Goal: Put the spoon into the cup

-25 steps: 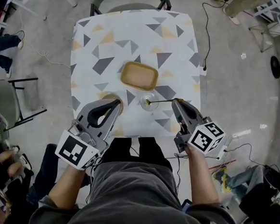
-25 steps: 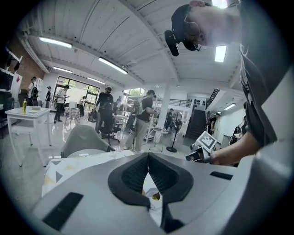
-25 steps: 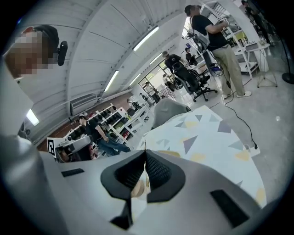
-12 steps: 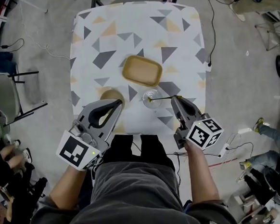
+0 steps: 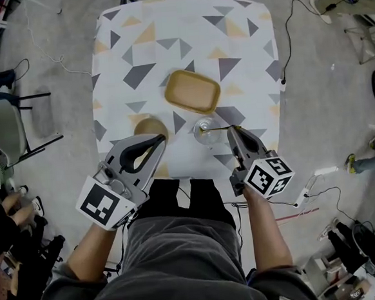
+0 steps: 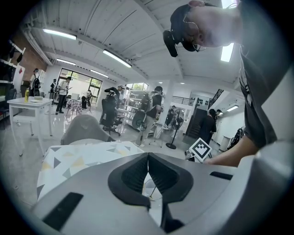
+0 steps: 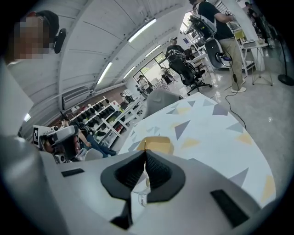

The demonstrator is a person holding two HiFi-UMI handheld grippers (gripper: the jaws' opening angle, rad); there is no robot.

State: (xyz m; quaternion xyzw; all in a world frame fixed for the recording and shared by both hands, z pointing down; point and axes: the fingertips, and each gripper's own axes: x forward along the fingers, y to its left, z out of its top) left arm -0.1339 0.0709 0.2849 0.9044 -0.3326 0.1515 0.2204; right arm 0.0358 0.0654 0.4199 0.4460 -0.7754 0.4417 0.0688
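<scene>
Right tongs (image 5: 230,130) (image 7: 145,154): we see the ribbed black pads pressed together on a thin gold-coloured spoon (image 5: 217,130). Its handle end pokes up just past the tips in the right gripper view (image 7: 145,143).

The spoon's bowl end sits inside the cup (image 5: 205,130), and the handle leans over the rim toward the right tongs. The cup is clear glass, round and stemmed, standing near the table's front edge.

Left tongs (image 5: 159,138) (image 6: 148,159): pads closed tip to tip with nothing between them, held just left of the cup and apart from it. The grey moulded shell is smooth, and the pads are dark and finely ridged.

Beyond the cup lies a wooden tray (image 5: 192,91) (image 7: 156,143), a rounded rectangle with a shallow raised rim, matte tan. We make out a round wooden disc (image 5: 148,126) partly under the left tongs, but cannot tell whether it is a coaster or a bowl.

The table (image 5: 177,24) is squarish with rounded corners. It is covered in a white cloth printed with grey, charcoal and yellow triangles.

The floor (image 5: 326,103) is mottled grey concrete with a black cable (image 5: 283,41) trailing across it. The gripper views show a large open room with strip lights overhead, shelving, office chairs and several people standing.
</scene>
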